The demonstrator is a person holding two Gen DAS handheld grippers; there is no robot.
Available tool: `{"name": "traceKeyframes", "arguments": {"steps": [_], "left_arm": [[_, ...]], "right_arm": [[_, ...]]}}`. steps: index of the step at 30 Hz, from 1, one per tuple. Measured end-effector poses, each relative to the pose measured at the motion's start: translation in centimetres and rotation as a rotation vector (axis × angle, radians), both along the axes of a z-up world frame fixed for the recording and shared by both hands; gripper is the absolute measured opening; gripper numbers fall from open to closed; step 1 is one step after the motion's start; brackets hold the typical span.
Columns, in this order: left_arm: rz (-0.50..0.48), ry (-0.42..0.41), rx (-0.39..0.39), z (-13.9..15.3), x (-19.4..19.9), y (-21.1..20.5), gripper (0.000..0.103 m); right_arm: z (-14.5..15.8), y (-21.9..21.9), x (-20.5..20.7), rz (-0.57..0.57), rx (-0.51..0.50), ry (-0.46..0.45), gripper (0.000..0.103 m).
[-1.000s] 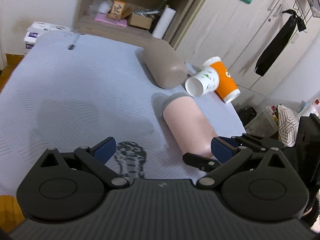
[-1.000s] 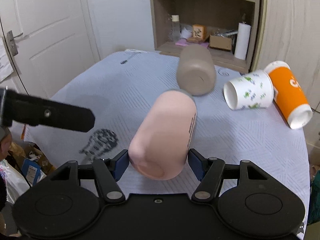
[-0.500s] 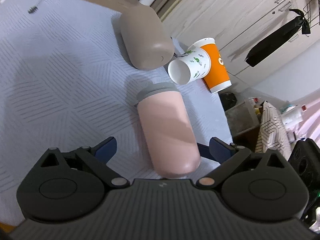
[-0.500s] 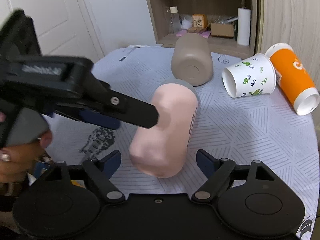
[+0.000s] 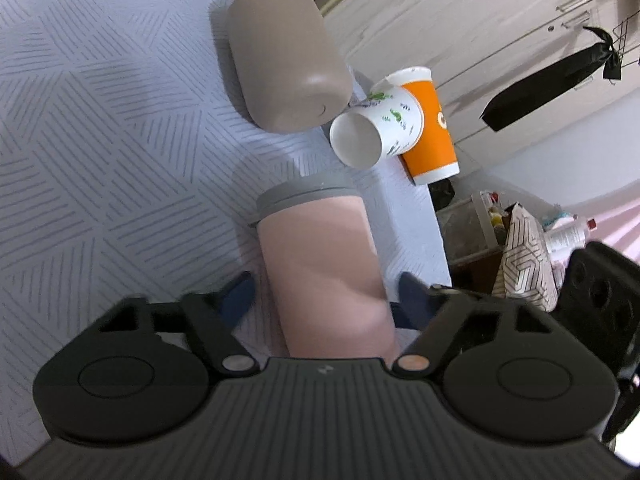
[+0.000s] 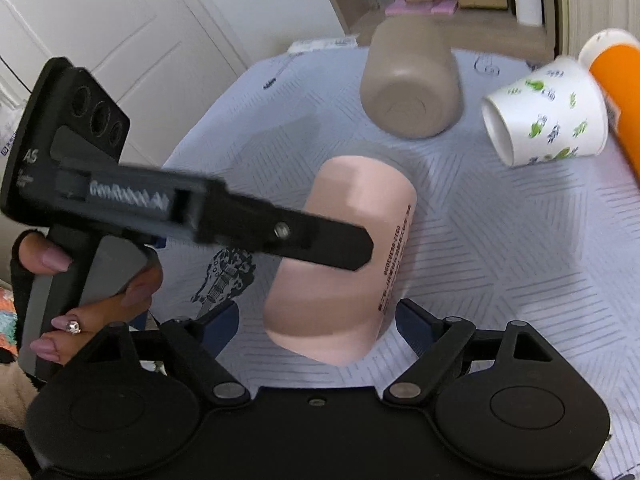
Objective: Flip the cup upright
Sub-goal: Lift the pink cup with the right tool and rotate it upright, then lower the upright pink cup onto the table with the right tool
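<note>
Here the pink cup (image 5: 324, 264) is lying on its side on the table (image 5: 100, 140), lid end away, so it can be taken across the body: the left gripper (image 5: 324, 296) is spread around it, apparently not yet pinching, and the right gripper (image 6: 316, 320) is spread at its base without contact. Room is tight ahead, where the tan cup (image 6: 412, 84) and paper cup (image 6: 548, 116) lie; the table edge is close on the right.

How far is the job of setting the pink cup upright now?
Done: nothing; the pink cup lies on its side on the tablecloth. In hand: the left gripper and right gripper both straddle it, open, without clamping. Left: grip it and stand it up.
</note>
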State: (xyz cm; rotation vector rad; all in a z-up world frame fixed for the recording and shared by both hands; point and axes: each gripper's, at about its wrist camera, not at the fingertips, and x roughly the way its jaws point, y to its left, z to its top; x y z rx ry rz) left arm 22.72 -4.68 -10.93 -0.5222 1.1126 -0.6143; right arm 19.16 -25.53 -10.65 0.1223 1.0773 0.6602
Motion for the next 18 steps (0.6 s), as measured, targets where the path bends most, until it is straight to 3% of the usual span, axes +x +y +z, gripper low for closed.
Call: {"name": "traceKeyframes", "arguments": {"steps": [5,12,15,18], "left_arm": [[-0.017,-0.004,-0.016,-0.2,0.0,0.2,0.064],[-0.059,-0.067,0.015,0.3,-1.0,-0.3,0.064],[-0.092,-0.107,0.034,0.8,-1.9,-0.5,0.064],[-0.123,-0.195,0.100,2.0,-3.5,-1.4,0.062]], "right_arm": [[-0.5,-0.3,1.2,-0.038,0.018,0.009,0.087],[-1.2,-1.2,0.7,-0.084,0.102,0.045,0.074],[-0.9,-0.9,-0.6,-0.078,0.083,0.006,0.074],[-0.6,-0.3,-1.6,-0.075,0.056,-0.045,0.074]]}}
